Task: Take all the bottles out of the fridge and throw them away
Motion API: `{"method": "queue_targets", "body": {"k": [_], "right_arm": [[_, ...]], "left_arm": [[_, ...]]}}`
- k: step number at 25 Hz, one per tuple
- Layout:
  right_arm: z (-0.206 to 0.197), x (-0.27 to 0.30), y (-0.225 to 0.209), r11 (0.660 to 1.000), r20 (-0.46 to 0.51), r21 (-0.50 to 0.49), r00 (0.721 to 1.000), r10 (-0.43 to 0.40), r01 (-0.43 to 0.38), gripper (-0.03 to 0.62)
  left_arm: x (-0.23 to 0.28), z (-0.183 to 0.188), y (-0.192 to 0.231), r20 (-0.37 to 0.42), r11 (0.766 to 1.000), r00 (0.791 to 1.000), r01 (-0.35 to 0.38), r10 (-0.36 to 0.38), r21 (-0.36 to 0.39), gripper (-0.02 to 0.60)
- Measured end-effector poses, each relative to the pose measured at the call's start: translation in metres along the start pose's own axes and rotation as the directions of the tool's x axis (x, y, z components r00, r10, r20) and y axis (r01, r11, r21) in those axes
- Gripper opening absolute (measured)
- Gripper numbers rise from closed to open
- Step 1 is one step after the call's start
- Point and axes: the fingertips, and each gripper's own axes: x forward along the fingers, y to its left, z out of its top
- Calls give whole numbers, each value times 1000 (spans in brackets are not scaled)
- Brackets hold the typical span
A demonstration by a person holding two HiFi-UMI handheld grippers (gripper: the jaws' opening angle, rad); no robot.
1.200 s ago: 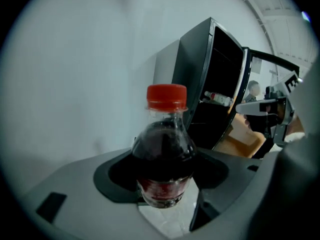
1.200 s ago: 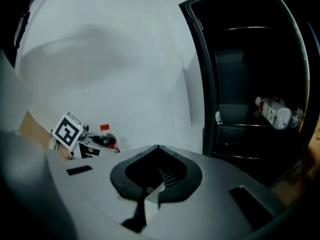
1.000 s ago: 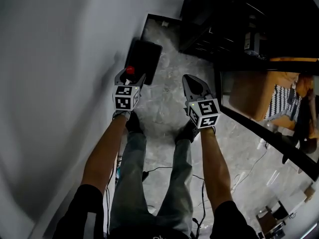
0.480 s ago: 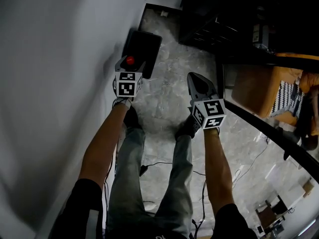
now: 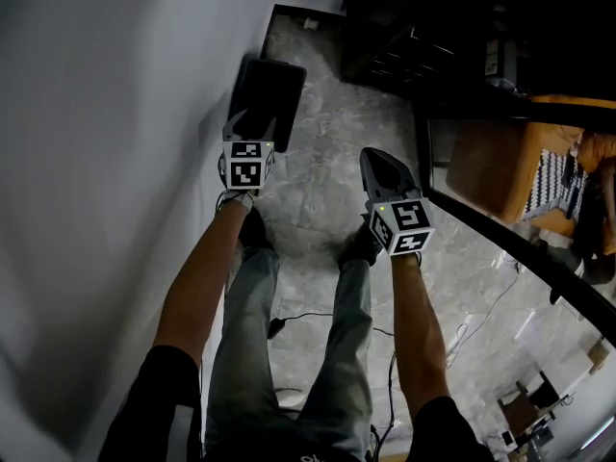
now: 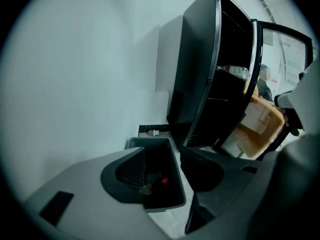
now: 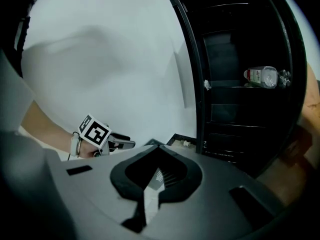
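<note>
Black plastic fills the left gripper view: the bin (image 5: 272,92) stands on the floor against the white wall, and a bottle (image 6: 163,181) with a red cap lies at its bottom. My left tongs (image 5: 252,128) hang over the bin's near end. Their jaws have just been closing part way and stand moderately apart with nothing between them. My right tongs (image 5: 375,159) are pressed together and empty, hovering over the marble floor between the bin and the open fridge (image 7: 235,124).

One more bottle (image 7: 261,76), clear with a label, lies on its side on a fridge shelf, well apart from both tongs. I judge the job about half done at best.

What worries me:
- That bottle lies flat, so a glancing touch could roll it back into the dark of the shelf.
- The right tongs must open before they reach in, or they will only push it.
- The fridge is very dark inside, and I could miss a bottle there.
- A cable (image 5: 308,316) trails on the floor by the person's feet and could catch a step.

My count: two tongs, one bin, one fridge, and two bottles that I can see, one binned and one shelved.
</note>
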Motion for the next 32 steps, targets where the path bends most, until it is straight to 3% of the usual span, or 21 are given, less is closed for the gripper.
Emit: {"method": "queue_targets", "body": {"k": [7,13,19,26,32], "right_arm": [[8,-14,11,1000,3,10,1000,7,-7,8],[40,-47,18,1000,35,25,999,-1,0,8],[104,-108,17,997,88,73,996,-23,17,8],[196,-194,10,995,172,91,983,-64,48,8],[251,-268,1,986,249,139,961,-120,88,8]], "left_arm": [[-40,3,16,21,995,998,-59,61,-76,9],[-97,46,-15,87,998,996,19,-13,-67,8],[-174,128,-72,143,997,987,75,-74,-4,8],[-254,252,-146,276,981,944,194,-180,-24,8],[-310,319,-211,329,959,904,283,-272,15,6]]}}
